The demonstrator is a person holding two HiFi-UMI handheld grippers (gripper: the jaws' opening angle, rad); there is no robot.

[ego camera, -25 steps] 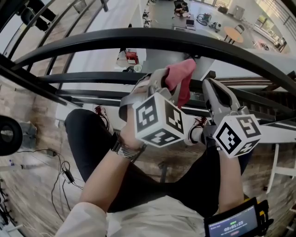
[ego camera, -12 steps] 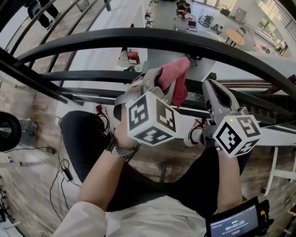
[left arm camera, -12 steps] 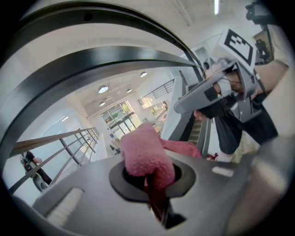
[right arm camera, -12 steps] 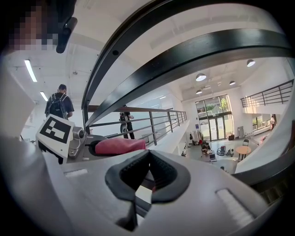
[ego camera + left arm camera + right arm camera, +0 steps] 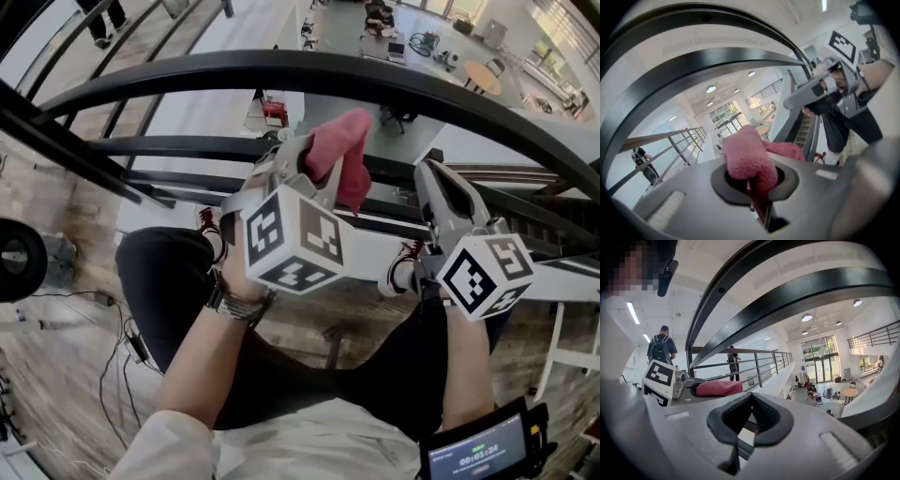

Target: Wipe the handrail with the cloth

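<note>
1 pink cloth [image 5: 747, 157] clamped in left claw [image 5: 754, 185] near the handrail [image 5: 375, 80]; right claw [image 5: 749, 420] pressed together.

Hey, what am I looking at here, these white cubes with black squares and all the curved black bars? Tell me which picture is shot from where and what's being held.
There is no robot here. A person holds a two-jaw gripper in each hand, and the cubes with square markers are part of those grippers. The head view comes from a camera on the person's head, looking steeply down past the arms. The curved black bar across the top is the handrail, with a lower floor visible beyond it. The other two pictures come from a camera riding on each gripper, looking along its jaws. The left gripper is shut on a pink cloth, raised close under the handrail. I cannot tell whether the cloth touches the rail. The right gripper has its jaws together with nothing between them.
</note>
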